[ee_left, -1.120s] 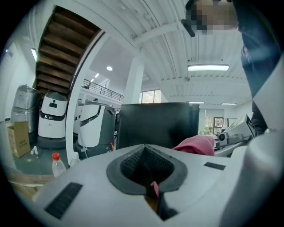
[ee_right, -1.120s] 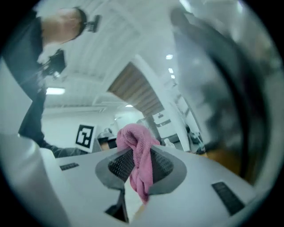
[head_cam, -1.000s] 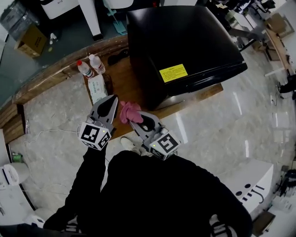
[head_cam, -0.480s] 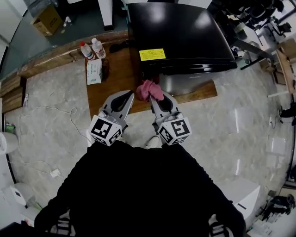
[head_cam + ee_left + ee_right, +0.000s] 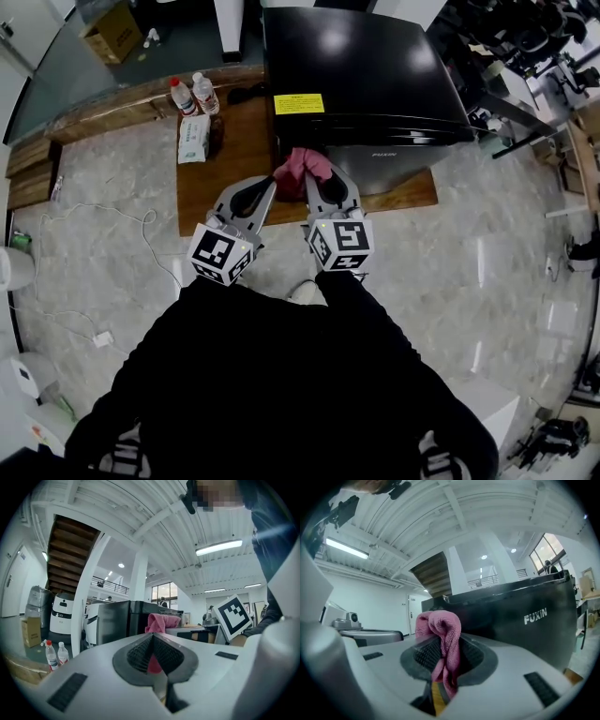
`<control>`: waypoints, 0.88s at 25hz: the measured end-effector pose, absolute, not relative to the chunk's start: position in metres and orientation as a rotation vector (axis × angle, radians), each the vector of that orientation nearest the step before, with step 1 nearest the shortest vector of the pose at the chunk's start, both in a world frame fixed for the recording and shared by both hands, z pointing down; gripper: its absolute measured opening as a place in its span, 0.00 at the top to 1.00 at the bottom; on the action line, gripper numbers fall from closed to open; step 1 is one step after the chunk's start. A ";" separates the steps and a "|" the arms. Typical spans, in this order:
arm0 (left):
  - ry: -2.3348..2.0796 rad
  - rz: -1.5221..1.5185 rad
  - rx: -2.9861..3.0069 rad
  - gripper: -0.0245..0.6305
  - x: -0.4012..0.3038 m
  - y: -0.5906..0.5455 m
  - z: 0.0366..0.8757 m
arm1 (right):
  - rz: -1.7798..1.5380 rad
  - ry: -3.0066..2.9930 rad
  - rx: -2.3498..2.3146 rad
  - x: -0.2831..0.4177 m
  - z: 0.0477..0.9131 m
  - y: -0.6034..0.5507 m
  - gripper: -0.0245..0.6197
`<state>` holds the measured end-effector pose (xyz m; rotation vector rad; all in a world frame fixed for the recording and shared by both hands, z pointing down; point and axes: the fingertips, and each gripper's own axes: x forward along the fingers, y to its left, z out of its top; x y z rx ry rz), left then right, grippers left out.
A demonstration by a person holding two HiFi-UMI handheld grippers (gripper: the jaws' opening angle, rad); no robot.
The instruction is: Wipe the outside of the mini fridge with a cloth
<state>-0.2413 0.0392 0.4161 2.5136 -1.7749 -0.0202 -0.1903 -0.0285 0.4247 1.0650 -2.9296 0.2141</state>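
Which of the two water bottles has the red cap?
The clear plastic bottle farther from the black mini fridge has the red cap; the bottle next to it has a white one.

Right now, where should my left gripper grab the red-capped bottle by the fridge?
Probably around its body under the cap. The red-capped bottle stands upright, with the other bottle close on its right and the tissue pack in front, so come from its open left side. The left gripper, shut now, must open first.

Two bottles [image 5: 203, 93] stand near a tissue pack [image 5: 194, 138] on the wooden board [image 5: 221, 190].
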 end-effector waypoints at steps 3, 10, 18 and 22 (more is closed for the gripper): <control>-1.777 -0.021 2.514 0.95 -0.228 0.036 0.418 | 0.210 -2.923 1.083 -0.179 0.425 -0.034 0.82; -1.708 -0.048 2.541 0.95 -0.178 0.022 0.421 | 0.157 -2.887 1.151 -0.132 0.427 -0.059 0.81; -1.619 -0.066 2.604 0.95 -0.110 -0.016 0.423 | 0.094 -2.796 1.308 -0.040 0.433 -0.112 0.79; -1.582 -0.070 2.637 0.95 -0.077 -0.038 0.421 | 0.063 -2.749 1.387 0.000 0.433 -0.137 0.80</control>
